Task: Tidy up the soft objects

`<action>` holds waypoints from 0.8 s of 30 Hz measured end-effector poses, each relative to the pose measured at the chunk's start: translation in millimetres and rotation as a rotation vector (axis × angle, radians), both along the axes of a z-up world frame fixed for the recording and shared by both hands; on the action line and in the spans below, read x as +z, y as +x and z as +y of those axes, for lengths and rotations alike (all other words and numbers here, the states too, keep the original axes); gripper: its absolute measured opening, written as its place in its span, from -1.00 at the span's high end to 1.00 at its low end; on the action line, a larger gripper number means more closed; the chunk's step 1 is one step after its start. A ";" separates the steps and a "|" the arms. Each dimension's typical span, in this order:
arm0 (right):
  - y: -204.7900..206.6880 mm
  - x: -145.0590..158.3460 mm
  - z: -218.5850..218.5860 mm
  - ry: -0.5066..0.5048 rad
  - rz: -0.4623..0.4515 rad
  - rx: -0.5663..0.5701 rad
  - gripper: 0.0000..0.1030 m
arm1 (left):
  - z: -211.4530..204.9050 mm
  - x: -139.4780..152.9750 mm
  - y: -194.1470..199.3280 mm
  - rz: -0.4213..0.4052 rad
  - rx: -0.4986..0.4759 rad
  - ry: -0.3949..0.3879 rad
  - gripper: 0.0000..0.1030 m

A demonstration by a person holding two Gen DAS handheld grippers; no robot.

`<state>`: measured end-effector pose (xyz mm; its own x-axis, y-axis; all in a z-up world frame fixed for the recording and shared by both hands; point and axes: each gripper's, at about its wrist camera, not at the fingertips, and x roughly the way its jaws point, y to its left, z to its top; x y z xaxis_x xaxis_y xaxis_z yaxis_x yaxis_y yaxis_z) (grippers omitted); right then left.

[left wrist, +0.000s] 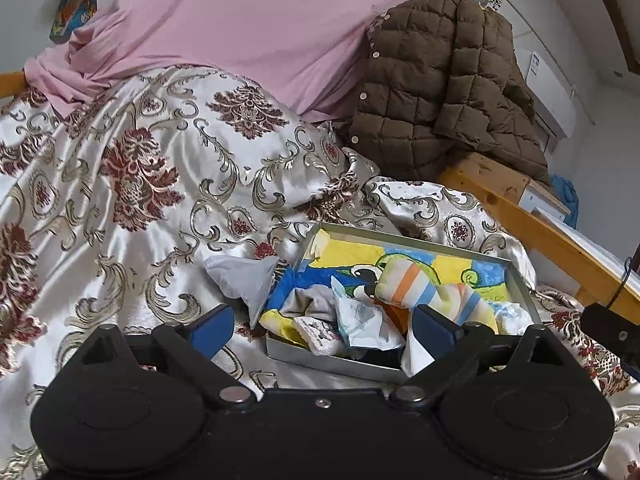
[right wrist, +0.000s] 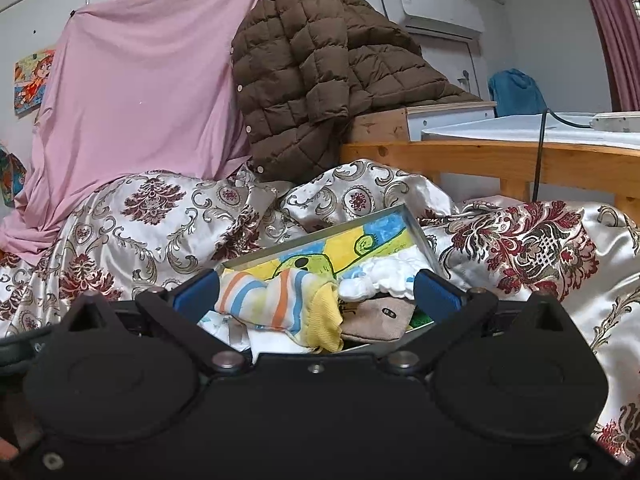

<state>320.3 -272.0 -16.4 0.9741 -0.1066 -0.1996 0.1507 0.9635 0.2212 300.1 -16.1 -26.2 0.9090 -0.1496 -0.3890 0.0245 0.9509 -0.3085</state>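
A grey metal tray (left wrist: 326, 360) with a colourful cartoon lining sits on the patterned bedspread (left wrist: 140, 184). It holds several soft items: a striped cloth (left wrist: 404, 280), a white crumpled cloth (left wrist: 362, 316) and a small printed pad (left wrist: 316, 332). A grey cloth pouch (left wrist: 248, 280) lies on the bedspread just left of the tray. My left gripper (left wrist: 322, 330) is open and empty over the tray's near edge. In the right wrist view the tray (right wrist: 420, 232) holds the striped cloth (right wrist: 260, 300), a yellow cloth (right wrist: 324, 316), a beige pouch (right wrist: 378, 316) and a white fluffy item (right wrist: 384, 276). My right gripper (right wrist: 316, 292) is open and empty above them.
A brown quilted jacket (left wrist: 436, 80) hangs over the wooden bed frame (left wrist: 560, 252) at the right. A pink sheet (left wrist: 248, 28) drapes behind the bed. In the right wrist view a black cable (right wrist: 540, 152) runs over the frame (right wrist: 480, 156).
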 end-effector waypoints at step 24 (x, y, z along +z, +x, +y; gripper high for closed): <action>15.4 -15.4 14.6 -0.013 0.024 0.015 -0.99 | 67.9 -30.1 160.5 -0.126 -0.015 -0.268 -0.98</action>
